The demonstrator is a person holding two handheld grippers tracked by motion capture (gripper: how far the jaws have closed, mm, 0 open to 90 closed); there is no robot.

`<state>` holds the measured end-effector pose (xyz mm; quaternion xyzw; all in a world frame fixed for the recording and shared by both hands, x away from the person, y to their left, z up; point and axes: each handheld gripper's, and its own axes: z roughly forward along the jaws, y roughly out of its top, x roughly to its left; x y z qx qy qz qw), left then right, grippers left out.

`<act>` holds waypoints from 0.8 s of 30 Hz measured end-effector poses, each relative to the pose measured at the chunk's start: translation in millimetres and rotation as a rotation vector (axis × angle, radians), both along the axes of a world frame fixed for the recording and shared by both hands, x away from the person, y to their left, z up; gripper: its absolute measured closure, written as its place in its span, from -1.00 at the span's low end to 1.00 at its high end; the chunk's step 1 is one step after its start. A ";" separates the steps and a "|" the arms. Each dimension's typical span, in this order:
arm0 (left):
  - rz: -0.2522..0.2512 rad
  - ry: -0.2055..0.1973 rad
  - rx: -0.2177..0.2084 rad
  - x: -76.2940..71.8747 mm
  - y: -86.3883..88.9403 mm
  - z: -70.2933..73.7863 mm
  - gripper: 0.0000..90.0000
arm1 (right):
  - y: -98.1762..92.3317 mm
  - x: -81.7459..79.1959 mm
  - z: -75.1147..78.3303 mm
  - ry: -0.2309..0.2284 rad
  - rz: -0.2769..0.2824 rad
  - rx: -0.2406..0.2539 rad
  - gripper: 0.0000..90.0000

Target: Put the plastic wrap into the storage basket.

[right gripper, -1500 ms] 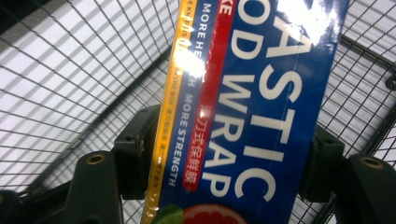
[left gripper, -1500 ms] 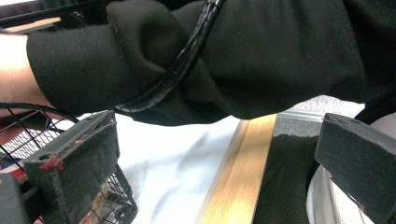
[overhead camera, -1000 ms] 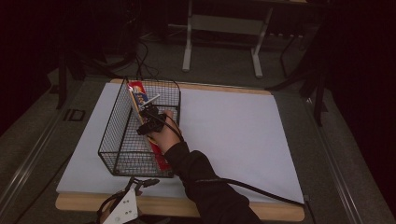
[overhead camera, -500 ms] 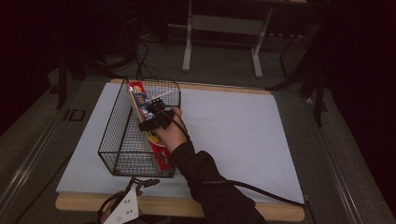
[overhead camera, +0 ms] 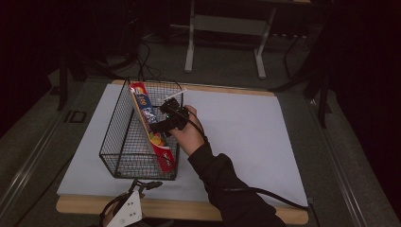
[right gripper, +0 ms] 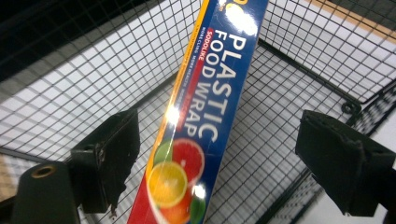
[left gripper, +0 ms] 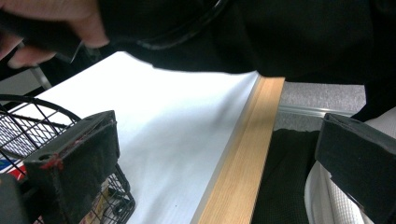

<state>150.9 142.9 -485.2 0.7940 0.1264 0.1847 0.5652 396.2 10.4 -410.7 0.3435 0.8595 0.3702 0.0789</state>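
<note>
We count one wire basket (overhead camera: 124, 142) on the counter (overhead camera: 246, 137), and one box of plastic food wrap (overhead camera: 152, 135) inside it. One white sheet (overhead camera: 236, 127) covers the counter. Two grippers are here: one (overhead camera: 163, 118) by the basket, one (overhead camera: 125, 213) at the near edge.

A black wire basket (overhead camera: 124, 150) stands on the left part of a white sheet (overhead camera: 246, 137) that covers a wooden-edged table (overhead camera: 189, 209). A long cardboard box of plastic food wrap (overhead camera: 152, 132) lies in the basket along its right wall, running from the far left corner to the near right corner and leaning on the wire. The right gripper (overhead camera: 166, 117) sits over the basket's right rim, just beside the box, the hand (overhead camera: 190, 135) to its right. The left gripper (overhead camera: 126, 213) lies at the table's near edge, before the basket.
</note>
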 end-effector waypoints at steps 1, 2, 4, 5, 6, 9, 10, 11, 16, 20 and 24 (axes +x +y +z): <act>0.001 0.001 -0.002 0.1 0.0 0.0 -1.00 | -4.6 -0.6 2.3 0.002 0.001 0.007 -0.69; 0.002 0.001 -0.003 0.3 0.0 -0.1 -1.00 | -9.4 -1.6 4.6 -0.002 -0.004 0.017 -0.69; 0.004 0.002 0.001 0.2 -0.1 -0.4 -1.00 | -19.4 -3.0 8.1 -0.013 -0.016 0.028 -0.69; 0.004 0.002 0.001 0.2 -0.1 -0.4 -1.00 | -19.4 -3.0 8.1 -0.013 -0.016 0.028 -0.69; 0.004 0.003 -0.001 0.2 -0.1 -0.4 -1.00 | -24.6 -3.9 9.4 -0.021 -0.019 0.027 -0.68; 0.003 0.004 0.004 0.6 -0.5 -0.8 -1.00 | -45.3 -6.7 11.8 -0.047 -0.044 0.027 -0.68; 0.002 0.003 0.004 0.6 -0.5 -0.9 -1.00 | -51.8 -7.7 11.8 -0.051 -0.050 0.030 -0.68; 0.002 0.004 0.003 0.6 -0.5 -0.9 -1.00 | -55.6 -8.3 11.5 -0.054 -0.055 0.031 -0.68; 0.003 0.004 0.007 0.9 -0.8 -1.1 -1.00 | -80.1 -11.2 6.9 -0.065 -0.075 0.029 -0.68; 0.002 0.005 0.010 1.3 -1.4 -1.4 -1.00 | -98.3 -16.9 1.8 -0.068 -0.086 0.053 -0.69; -0.001 0.004 0.012 1.2 -1.7 -1.5 -1.00 | -113.9 -22.7 -2.9 -0.068 -0.094 0.065 -0.69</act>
